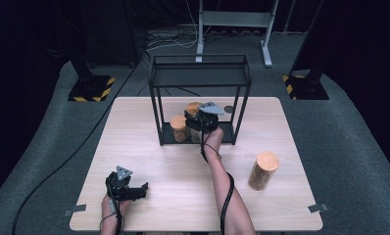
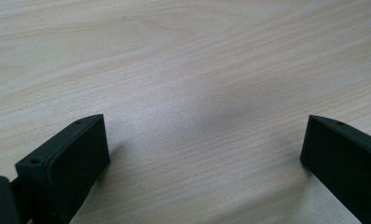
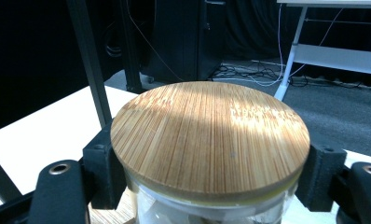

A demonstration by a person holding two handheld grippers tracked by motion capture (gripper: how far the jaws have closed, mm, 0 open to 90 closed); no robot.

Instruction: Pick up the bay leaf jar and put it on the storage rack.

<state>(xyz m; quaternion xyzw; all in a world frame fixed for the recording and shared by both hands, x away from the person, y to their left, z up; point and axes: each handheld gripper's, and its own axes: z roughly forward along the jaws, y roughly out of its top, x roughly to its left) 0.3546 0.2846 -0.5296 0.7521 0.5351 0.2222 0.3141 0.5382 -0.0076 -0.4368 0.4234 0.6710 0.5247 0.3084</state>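
Note:
A glass jar with a round bamboo lid [image 3: 210,135] sits between the jaws of my right gripper [image 3: 210,156], which press on both of its sides. In the high view this gripper [image 1: 197,118] reaches into the lower level of a black metal rack [image 1: 200,71], and the held jar's lid [image 1: 193,106] shows just beyond it. A second lidded jar [image 1: 179,128] stands inside the rack to its left. A third jar [image 1: 263,170] stands on the table at the right. My left gripper [image 1: 134,189] rests low over the table's front left, open [image 2: 204,128] with nothing between its jaws.
The pale wooden table [image 1: 149,161] carries the rack at its far middle. A small dark disc [image 1: 228,108] lies on the table behind the rack's right post. A white stand [image 1: 234,19] and black floor bases [image 1: 90,88] stand beyond the table.

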